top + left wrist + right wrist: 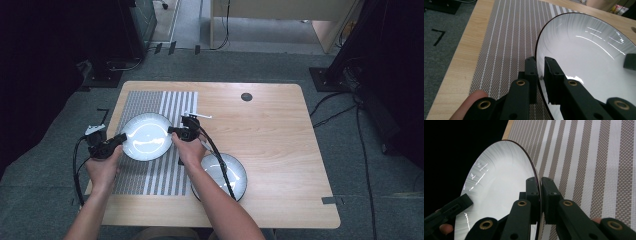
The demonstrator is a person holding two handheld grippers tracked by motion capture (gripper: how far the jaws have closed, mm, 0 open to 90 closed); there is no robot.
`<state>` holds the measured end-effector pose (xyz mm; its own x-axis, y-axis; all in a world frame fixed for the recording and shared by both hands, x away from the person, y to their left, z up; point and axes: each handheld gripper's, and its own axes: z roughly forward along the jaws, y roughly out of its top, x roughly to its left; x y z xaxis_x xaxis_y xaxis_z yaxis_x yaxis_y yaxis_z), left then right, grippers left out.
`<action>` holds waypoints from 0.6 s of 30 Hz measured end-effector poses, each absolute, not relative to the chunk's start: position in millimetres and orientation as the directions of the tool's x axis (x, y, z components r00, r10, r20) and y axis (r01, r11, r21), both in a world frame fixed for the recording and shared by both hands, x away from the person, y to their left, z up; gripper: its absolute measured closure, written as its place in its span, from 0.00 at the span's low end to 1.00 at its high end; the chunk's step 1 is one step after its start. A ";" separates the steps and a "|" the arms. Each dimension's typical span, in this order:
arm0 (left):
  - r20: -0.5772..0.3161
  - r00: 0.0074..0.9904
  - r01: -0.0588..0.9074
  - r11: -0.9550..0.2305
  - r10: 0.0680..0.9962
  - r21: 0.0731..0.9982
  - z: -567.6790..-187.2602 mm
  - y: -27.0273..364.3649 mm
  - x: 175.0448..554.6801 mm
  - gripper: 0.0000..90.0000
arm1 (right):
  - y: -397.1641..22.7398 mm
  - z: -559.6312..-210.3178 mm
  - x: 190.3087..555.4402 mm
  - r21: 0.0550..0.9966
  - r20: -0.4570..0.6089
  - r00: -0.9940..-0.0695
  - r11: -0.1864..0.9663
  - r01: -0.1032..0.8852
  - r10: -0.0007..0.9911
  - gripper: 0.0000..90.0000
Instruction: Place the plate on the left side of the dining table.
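A white plate with a dark rim (146,136) is held over the striped placemat (172,102) by both grippers. My left gripper (119,137) is shut on the plate's left rim; in the left gripper view the rim (537,62) runs between its two black jaws. My right gripper (173,131) is shut on the opposite, right rim, and the right gripper view has the plate's edge (534,170) pinched between its jaws. A second white plate (230,172) lies on the bare wood at the front right, partly under the person's right forearm.
The wooden table (270,130) has a dark round grommet (246,97) near its back edge. Cables trail from both grippers across the front. Grey carpet, stands and furniture legs surround the table.
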<state>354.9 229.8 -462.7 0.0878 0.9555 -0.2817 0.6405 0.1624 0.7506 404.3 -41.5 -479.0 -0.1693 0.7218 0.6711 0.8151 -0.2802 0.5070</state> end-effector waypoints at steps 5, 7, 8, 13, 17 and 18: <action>-0.287 0.080 0.651 0.168 0.955 0.741 -466.1 224.6 367.4 0.92 | -44.8 -486.0 417.5 0.499 0.666 -0.150 -0.287 0.818 0.731 0.94; -0.293 0.078 0.660 0.171 0.953 0.731 -470.2 223.0 372.9 0.93 | -46.2 -489.0 422.3 0.493 0.662 -0.138 -0.289 0.820 0.737 0.94; -0.286 0.078 0.666 0.164 0.955 0.727 -472.6 221.9 375.6 0.92 | -46.5 -490.2 424.3 0.494 0.656 -0.136 -0.286 0.821 0.742 0.94; -0.295 0.061 0.680 0.176 0.954 0.712 -481.1 222.4 385.6 0.92 | -44.1 -495.8 433.1 0.500 0.632 -0.132 -0.271 0.823 0.764 0.94; -0.286 0.055 0.688 0.171 0.957 0.706 -484.4 222.2 390.7 0.92 | -43.0 -500.6 439.1 0.477 0.633 -0.113 -0.270 0.837 0.766 0.93; -0.283 0.054 0.691 0.168 0.958 0.703 -485.3 222.4 392.2 0.92 | -42.6 -501.4 440.2 0.473 0.633 -0.110 -0.271 0.838 0.766 0.93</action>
<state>392.2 222.4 -485.3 0.0544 0.9577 -0.2825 0.6912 0.1680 0.7029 440.2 -42.6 -501.4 -0.1103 0.7662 0.6330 0.8383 -0.2705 0.4734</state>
